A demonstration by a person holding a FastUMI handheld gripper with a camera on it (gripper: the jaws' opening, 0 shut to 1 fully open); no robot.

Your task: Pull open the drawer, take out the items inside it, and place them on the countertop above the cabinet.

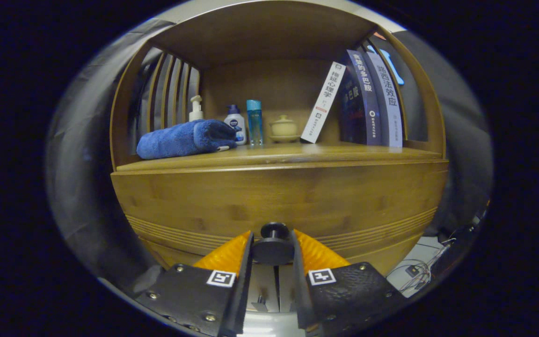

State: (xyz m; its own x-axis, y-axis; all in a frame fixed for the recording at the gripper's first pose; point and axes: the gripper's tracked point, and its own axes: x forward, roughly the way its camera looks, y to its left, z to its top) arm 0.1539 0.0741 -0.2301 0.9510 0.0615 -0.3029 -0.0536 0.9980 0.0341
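Hand-held gripper (273, 243) clamps the drawer knob (273, 248).

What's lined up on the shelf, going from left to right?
Blue towel → pump bottle → white bottle → teal bottle → small lidded pot → leaning white book → dark books.

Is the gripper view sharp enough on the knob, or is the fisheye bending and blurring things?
Gripper view: knob sharp, dark, gripped between the fingers; drawer front bows strongly from fisheye; shelf warmly lit, ceiling shadowed; towel and books in focus.
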